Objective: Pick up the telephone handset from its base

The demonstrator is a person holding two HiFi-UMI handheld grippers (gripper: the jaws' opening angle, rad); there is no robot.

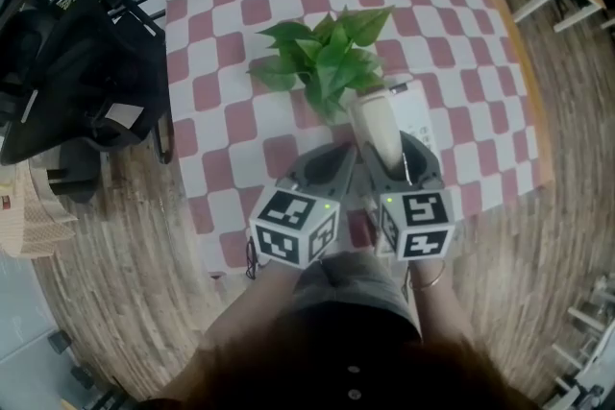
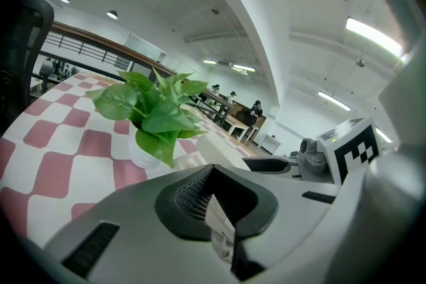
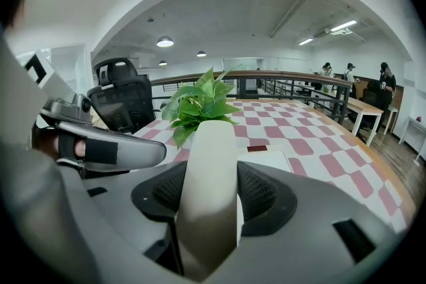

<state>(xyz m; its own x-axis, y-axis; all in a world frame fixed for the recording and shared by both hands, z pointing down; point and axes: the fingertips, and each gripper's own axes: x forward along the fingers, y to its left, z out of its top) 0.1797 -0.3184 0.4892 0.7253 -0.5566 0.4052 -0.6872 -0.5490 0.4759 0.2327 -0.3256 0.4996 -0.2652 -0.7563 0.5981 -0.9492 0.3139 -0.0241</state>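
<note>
Item 1: cream plastic telephone handset (image 3: 208, 169), being gripped between the jaws of the right gripper (image 1: 392, 166), off its white rectangular base (image 1: 415, 108) on the red-and-white checked tablecloth (image 1: 231, 24).
Item 2: left gripper (image 2: 214, 204), jaws sitting together, holding nothing.
Item 3: leafy green potted plant (image 1: 325, 58), standing beside the base.

Ceiling lights (image 3: 164, 42) give bright, even illumination; shadows are soft. All views show strong fisheye distortion, dark vignetted edges, and blurred near surfaces.
</note>
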